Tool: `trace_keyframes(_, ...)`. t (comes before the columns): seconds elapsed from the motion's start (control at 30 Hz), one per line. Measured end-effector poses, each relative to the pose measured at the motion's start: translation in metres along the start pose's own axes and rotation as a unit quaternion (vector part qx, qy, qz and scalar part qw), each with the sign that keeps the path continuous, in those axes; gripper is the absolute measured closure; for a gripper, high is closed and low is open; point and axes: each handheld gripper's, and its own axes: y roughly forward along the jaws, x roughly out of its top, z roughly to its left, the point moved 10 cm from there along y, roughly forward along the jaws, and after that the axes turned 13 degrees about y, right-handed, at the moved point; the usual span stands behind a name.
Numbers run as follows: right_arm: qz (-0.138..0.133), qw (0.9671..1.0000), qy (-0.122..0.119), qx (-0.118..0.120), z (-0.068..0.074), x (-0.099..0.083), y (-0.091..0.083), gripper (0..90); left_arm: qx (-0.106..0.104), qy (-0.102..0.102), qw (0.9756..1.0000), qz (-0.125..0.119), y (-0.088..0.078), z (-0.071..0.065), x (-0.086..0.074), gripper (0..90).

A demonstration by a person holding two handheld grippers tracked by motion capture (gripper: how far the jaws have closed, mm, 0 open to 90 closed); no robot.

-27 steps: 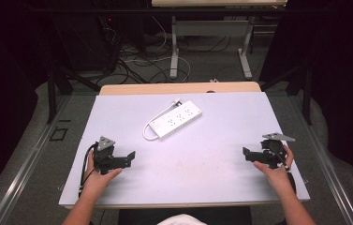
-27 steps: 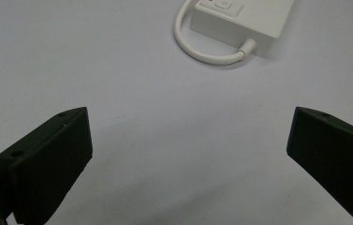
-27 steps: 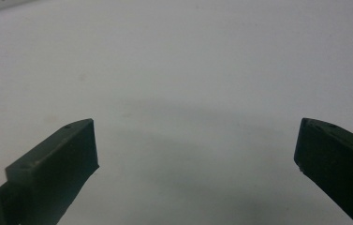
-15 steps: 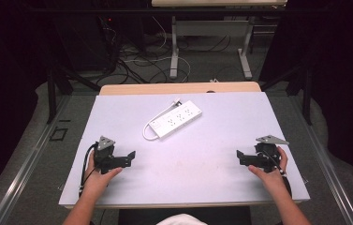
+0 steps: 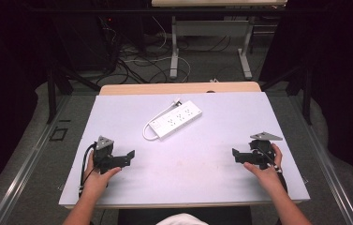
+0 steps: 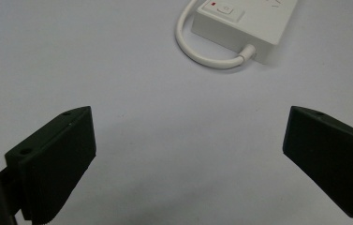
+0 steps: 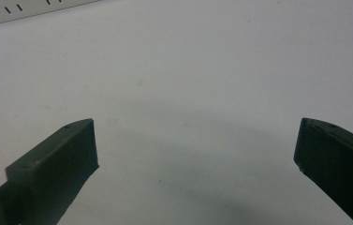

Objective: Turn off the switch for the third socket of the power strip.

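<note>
- Both grippers stand with their jaws spread wide and nothing between them: the left gripper [image 5: 126, 156] and the right gripper [image 5: 239, 154] each show only bare table in the gap, seen plainly in their own views.
- Left gripper [image 6: 188, 159] sits low over the white table [image 5: 202, 183] at its near left, jaws pointing inward toward the middle.
- Right gripper [image 7: 195, 164] sits at the near right, jaws pointing inward likewise, held in the person's right hand [image 5: 268, 171].
- White power strip [image 5: 175, 119] lies flat on the table, farther back and between the two grippers, well apart from both.
- From the left gripper view, the strip's switch end [image 6: 239, 21] and its looping white cord [image 6: 197, 51] lie ahead of the jaws, untouched.
- From the right gripper view, an edge of the strip [image 7: 29, 9] shows at the upper left, well off from the jaws.
</note>
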Motion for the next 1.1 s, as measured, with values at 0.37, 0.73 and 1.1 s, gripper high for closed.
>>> trace_keyframes(0.37,0.015,0.9997,-0.009,0.016,0.021,0.021,0.008,0.0,-0.003,0.000,1.0000,-0.001,0.000,0.000,0.000,4.6)
trace_keyframes(0.73,0.034,0.9992,-0.006,0.019,0.037,0.043,0.025,1.2,0.007,0.002,1.0000,0.002,0.000,0.003,-0.002,5.1)
trace_keyframes(1.1,0.060,0.9980,-0.010,0.017,0.057,0.066,0.039,4.0,0.026,-0.015,0.9995,0.012,0.000,0.011,-0.004,8.8)
